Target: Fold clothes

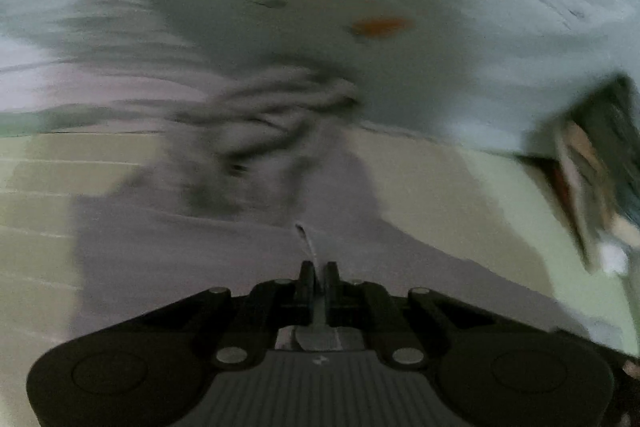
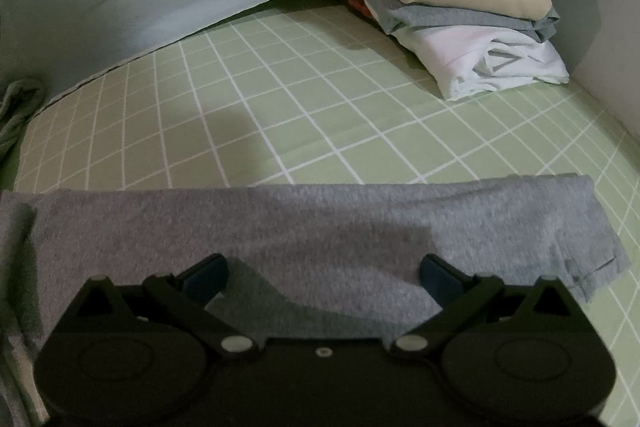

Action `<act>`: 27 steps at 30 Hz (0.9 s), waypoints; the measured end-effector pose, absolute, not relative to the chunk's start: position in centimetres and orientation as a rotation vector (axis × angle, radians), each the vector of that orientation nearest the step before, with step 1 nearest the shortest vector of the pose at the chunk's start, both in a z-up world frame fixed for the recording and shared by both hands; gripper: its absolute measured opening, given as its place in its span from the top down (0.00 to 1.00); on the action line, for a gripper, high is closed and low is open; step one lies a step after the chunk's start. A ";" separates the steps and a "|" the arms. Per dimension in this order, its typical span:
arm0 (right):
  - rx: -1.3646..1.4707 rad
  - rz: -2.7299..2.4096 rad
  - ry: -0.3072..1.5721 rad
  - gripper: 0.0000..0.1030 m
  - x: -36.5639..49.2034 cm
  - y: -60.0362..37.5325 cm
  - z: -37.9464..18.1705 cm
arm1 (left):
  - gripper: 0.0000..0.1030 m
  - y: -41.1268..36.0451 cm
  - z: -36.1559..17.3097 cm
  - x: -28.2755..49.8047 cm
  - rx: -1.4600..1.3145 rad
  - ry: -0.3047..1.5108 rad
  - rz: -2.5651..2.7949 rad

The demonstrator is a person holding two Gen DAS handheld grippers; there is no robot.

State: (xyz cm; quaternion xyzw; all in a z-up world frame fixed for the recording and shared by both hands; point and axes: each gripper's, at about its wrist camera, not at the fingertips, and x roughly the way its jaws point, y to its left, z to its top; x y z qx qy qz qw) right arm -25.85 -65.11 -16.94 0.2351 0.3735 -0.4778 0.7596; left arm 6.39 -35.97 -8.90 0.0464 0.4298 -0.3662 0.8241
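Grey shirt point(image 2: 320, 227) is mid-fold: left gripper point(image 1: 318, 277) pinches its edge, right gripper point(image 2: 324, 277) spread; next, lay it flat.

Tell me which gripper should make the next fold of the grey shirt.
Left, probably. The left gripper is shut on the grey knit shirt, an edge pinched between its fingers. The right gripper is open above the shirt, holding nothing.
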 end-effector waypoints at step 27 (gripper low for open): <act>0.502 -1.054 0.790 0.00 -25.6 -64.8 -17.0 | 0.16 -27.3 -12.4 10.8 -0.007 0.987 -0.336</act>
